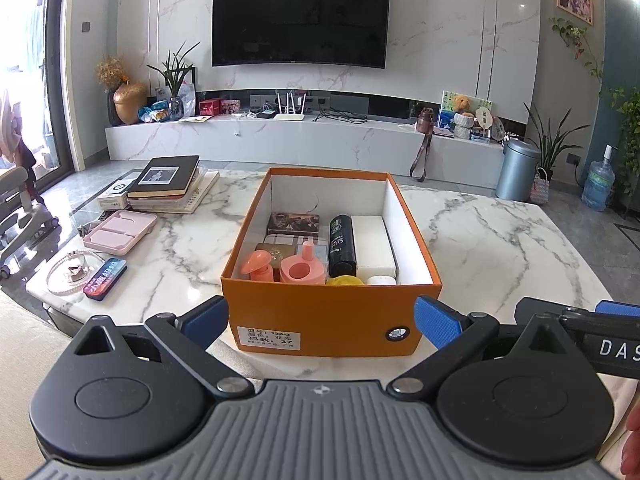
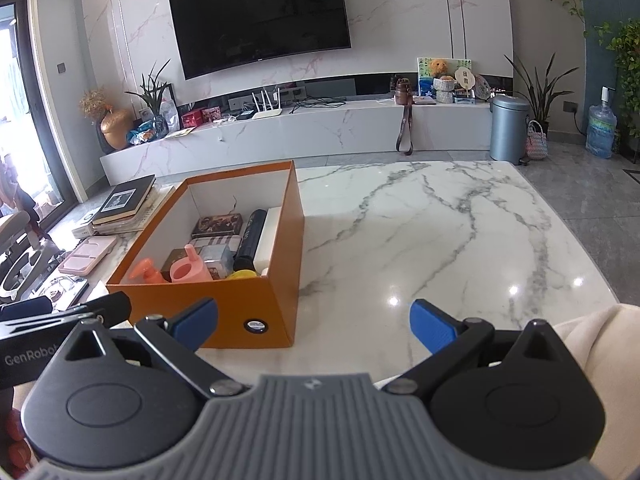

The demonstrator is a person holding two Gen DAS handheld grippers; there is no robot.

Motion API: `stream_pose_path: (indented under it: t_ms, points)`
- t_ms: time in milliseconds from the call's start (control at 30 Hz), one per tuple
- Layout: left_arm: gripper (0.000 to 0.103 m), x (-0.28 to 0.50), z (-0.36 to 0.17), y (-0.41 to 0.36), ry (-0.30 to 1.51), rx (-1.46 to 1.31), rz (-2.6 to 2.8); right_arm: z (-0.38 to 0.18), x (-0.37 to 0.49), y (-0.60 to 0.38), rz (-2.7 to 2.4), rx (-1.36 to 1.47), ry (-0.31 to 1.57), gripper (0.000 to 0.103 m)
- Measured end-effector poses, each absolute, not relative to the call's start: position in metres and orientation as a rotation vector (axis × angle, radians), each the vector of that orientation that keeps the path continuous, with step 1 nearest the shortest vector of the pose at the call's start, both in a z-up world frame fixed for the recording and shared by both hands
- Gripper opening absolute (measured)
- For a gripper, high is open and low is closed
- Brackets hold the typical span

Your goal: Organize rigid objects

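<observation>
Orange box wall hides contents

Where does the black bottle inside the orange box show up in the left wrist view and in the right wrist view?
Left wrist: the black bottle lies right of centre in the orange box, against the white case.
Right wrist: the black bottle sits left of picture centre, near the box's right wall.
Shared landmark: the wall-mounted TV hangs behind the box in both views.
</observation>
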State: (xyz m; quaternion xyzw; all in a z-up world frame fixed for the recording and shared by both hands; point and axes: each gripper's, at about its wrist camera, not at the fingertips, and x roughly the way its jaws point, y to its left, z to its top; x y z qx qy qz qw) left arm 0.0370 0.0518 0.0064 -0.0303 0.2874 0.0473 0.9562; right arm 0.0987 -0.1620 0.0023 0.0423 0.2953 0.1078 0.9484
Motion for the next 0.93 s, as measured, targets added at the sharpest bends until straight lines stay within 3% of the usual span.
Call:
stream_pose_path:
  t_ms: [933]
  points:
    - [0.103,0.0358,0.0025,0.059,0.591,-0.058,0.117,-0.0032,0.099,-0.1657,0.207,0.097,0.626,0.101]
